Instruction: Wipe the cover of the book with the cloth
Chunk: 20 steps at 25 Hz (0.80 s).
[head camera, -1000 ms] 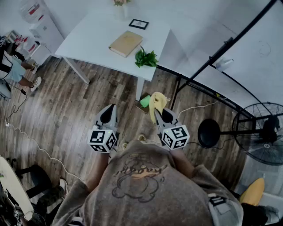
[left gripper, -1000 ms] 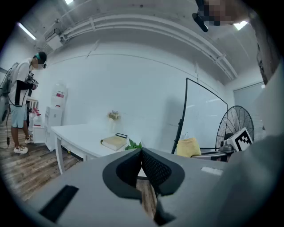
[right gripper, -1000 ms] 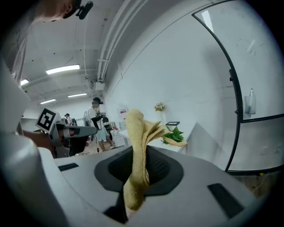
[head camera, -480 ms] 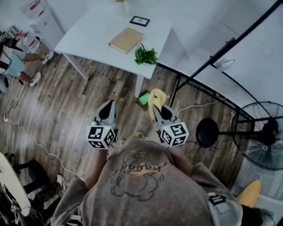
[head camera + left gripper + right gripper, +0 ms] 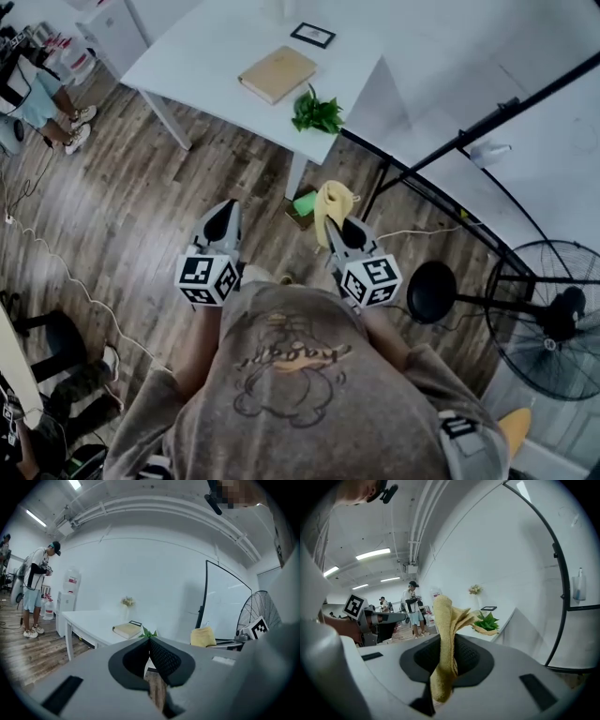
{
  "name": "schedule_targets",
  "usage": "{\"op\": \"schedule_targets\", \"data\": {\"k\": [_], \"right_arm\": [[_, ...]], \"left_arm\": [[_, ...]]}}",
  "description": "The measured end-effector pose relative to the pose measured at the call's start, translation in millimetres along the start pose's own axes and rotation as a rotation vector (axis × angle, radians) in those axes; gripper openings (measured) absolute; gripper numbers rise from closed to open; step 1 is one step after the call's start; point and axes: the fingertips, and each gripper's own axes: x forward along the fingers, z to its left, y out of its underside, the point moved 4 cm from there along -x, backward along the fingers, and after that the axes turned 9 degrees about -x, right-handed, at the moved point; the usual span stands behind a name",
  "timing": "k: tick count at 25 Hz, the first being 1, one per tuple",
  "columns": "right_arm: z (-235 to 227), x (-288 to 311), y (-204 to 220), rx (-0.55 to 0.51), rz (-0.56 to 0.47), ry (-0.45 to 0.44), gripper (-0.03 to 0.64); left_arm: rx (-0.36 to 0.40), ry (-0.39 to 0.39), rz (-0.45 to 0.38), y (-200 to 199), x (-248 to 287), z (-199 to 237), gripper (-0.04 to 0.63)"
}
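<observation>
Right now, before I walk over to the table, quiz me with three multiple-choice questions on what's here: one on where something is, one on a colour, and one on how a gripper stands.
1. Where is the book?
A. In a drawer
B. On the white table, next to the plant
C. On a shelf

2. What colour is the cloth?
A. Blue
B. Red
C. Yellow

3. How is the left gripper?
A. Shut with nothing in it
B. Wide open
C. Shut on the cloth

Answers:
1 B: the book lies flat on the table beside the plant.
2 C: the cloth pinched in the right gripper is yellow.
3 A: its jaws meet at the tip with nothing between them.
</observation>
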Motion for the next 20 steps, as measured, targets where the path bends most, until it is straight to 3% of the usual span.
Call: {"op": "schedule_targets", "data": {"k": [9,20], "right_arm": [[-27,46,-9,-0.02,0.006,-0.072,0.063],[-69,134,-42,-0.01,-0.004,-0.046,0.063]], "left_arm": [[-0.017,-0.057,-0.036,-8,32,21,0.003],[-0.001,-0.005,-0.019,-50,127,71,0.003]]}}
